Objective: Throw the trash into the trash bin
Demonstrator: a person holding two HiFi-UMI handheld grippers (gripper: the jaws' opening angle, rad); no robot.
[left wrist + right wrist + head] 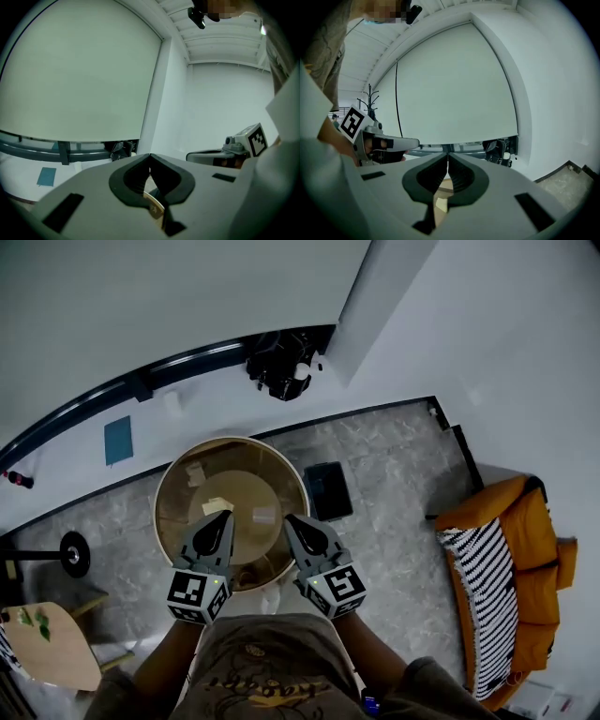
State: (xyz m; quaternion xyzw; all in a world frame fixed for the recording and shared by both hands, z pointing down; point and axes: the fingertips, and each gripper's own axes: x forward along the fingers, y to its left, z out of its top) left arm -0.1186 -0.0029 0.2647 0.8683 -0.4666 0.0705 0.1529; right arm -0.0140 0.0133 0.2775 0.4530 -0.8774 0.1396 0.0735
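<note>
A round trash bin (174,486) with a pale rim and tan inside stands on the floor just ahead of me in the head view. Pale paper scraps (217,506) lie at its bottom. My left gripper (226,516) and right gripper (290,518) hover side by side over the bin's near half, both pointing forward. Each has its jaws shut tip to tip with nothing between them. In the left gripper view the shut left gripper (150,157) shows the bin rim (155,205) through the gap below. The right gripper (448,157) looks over scraps (440,204) likewise.
A black flat slab (328,490) lies on the floor right of the bin. An orange sofa with a striped cushion (511,587) stands at the right. A black bag (279,362) sits by the wall, a stand's round base (73,554) and a small wooden table (52,643) at the left.
</note>
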